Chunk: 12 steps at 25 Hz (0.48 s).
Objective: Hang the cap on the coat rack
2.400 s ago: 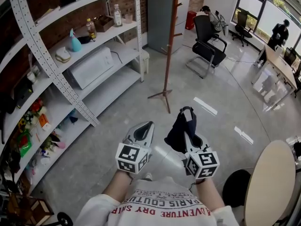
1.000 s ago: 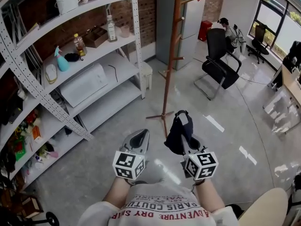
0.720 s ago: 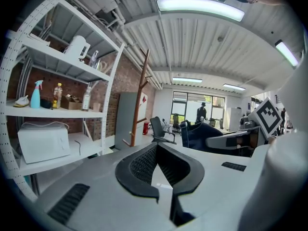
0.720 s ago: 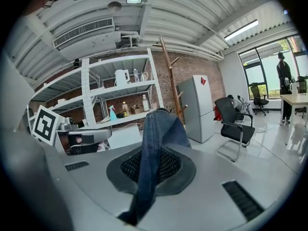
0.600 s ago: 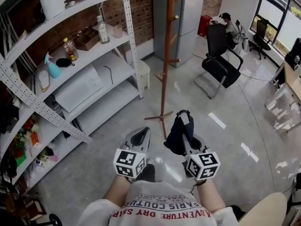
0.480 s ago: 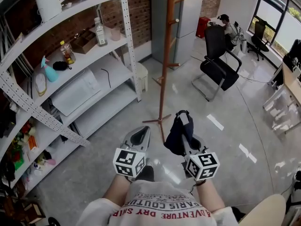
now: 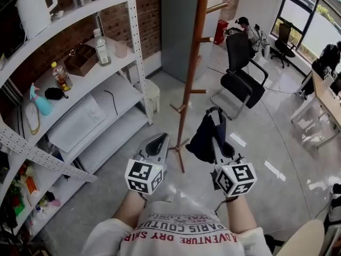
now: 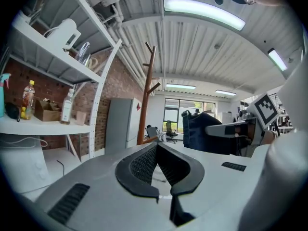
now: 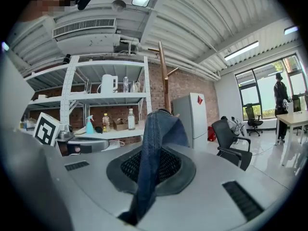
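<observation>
The wooden coat rack stands straight ahead on the grey floor, its pegs sticking out at several heights; it also rises in the left gripper view and in the right gripper view. My right gripper is shut on the dark blue denim cap, whose cloth runs up between the jaws and hangs to the left of them. My left gripper is shut with nothing in it, level with the right one and just left of the rack's foot.
A white metal shelf unit with bottles, a kettle and a box fills the left side. A black office chair stands behind the rack to the right, with desks and people further off. A round table edge lies at my lower right.
The coat rack has come nearer and now stands between the two grippers in the view. The shelf has slid left. The right gripper still holds the cap, slightly higher.
</observation>
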{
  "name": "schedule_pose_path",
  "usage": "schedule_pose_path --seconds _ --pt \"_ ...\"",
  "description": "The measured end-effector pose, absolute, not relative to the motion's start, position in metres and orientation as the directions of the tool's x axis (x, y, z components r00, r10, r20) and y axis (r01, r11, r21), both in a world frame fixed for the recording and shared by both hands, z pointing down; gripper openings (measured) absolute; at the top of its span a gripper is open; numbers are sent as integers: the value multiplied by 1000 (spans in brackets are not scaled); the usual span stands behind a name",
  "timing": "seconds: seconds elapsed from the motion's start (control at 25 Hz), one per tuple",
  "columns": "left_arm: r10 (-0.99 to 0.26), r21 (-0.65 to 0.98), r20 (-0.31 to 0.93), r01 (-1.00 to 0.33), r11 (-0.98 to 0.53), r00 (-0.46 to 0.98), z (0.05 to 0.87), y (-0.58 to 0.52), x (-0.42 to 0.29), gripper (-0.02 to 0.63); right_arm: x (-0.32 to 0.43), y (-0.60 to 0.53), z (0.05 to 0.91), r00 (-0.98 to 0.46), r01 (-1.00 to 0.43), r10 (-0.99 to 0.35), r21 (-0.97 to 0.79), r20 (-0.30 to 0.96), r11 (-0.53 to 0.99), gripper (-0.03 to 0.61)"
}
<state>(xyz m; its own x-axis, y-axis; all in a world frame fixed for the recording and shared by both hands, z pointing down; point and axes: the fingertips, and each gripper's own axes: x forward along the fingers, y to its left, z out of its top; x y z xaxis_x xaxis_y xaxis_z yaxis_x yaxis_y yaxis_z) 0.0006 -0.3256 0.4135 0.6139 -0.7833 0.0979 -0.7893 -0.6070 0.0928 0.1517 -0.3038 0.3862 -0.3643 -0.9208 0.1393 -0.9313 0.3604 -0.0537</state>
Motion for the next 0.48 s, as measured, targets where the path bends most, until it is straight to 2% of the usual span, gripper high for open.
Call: schedule_pose_path --seconds 0.24,0.48 --pt "-775 111 98 -781 -615 624 415 -363 -14 6 149 -354 341 -324 -946 -944 10 67 325 17" --pt "-790 116 103 -796 -594 604 419 -374 -13 6 150 -381 286 -359 -930 -933 93 -22 356 18"
